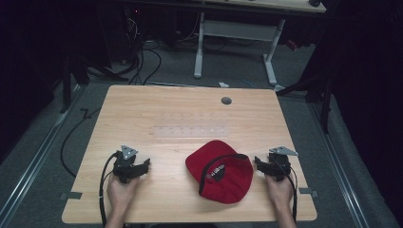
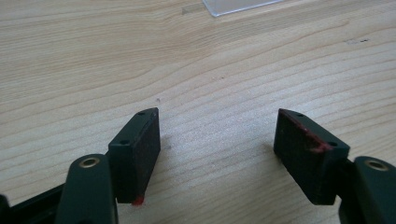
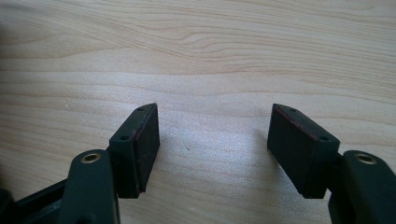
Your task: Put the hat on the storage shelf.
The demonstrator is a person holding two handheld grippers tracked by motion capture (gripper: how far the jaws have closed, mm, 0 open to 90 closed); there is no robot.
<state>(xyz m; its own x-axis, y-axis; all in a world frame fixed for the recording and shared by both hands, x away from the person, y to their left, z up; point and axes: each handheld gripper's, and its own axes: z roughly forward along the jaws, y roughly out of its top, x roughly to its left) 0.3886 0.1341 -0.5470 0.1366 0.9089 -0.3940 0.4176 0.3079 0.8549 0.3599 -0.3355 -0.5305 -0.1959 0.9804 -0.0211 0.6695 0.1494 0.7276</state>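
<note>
A red cap (image 1: 223, 176) with a black band and white lettering lies on the wooden table (image 1: 142, 109), near the front edge and right of centre. My left gripper (image 1: 146, 164) rests on the table to the cap's left, held by a hand, with its jaws pointing toward the cap. In the left gripper view it (image 2: 217, 115) stands open over bare wood with nothing between the pads. My right gripper (image 1: 257, 162) sits just right of the cap, close to its edge. In the right gripper view it (image 3: 214, 109) is also open and empty over bare wood.
A clear plastic sheet (image 1: 192, 130) lies flat mid-table behind the cap; its corner (image 2: 238, 5) appears in the left gripper view. A grey grommet (image 1: 226, 100) sits near the far edge. Beyond the table stand a white-legged desk (image 1: 235, 31) and floor cables (image 1: 142, 61).
</note>
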